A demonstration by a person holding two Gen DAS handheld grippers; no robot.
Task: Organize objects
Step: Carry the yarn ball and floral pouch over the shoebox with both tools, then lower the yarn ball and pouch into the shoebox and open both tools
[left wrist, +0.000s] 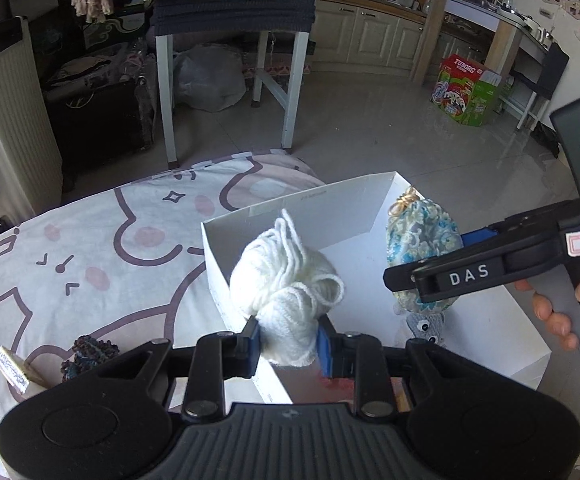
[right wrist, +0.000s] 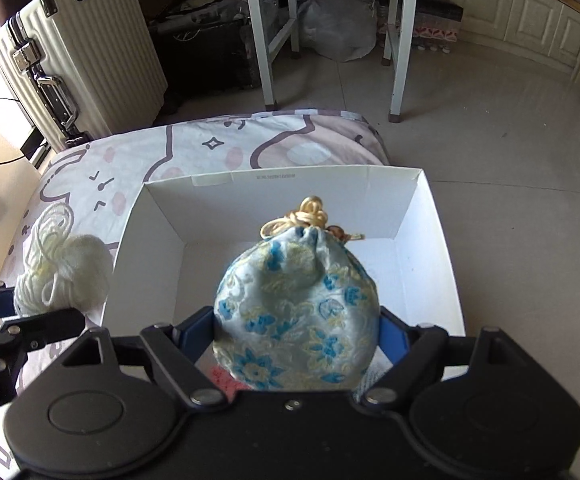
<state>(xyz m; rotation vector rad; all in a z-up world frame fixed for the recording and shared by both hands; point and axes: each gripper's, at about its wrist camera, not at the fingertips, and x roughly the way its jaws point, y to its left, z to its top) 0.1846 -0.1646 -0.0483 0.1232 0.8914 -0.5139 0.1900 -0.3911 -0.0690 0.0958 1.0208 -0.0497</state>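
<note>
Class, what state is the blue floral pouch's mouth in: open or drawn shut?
Drawn shut. The pouch is gathered at the top, its fabric puckered under a knotted gold cord, and no opening shows.

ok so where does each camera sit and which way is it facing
Left wrist: on the left tool, looking forward and down at its white yarn ball over the white box; the right tool and fingers show.
Right wrist: on the right tool, looking down into the box past its flowered pouch; the left tool shows.
Shared: box, yarn, pouch, patterned bedsheet.
</note>
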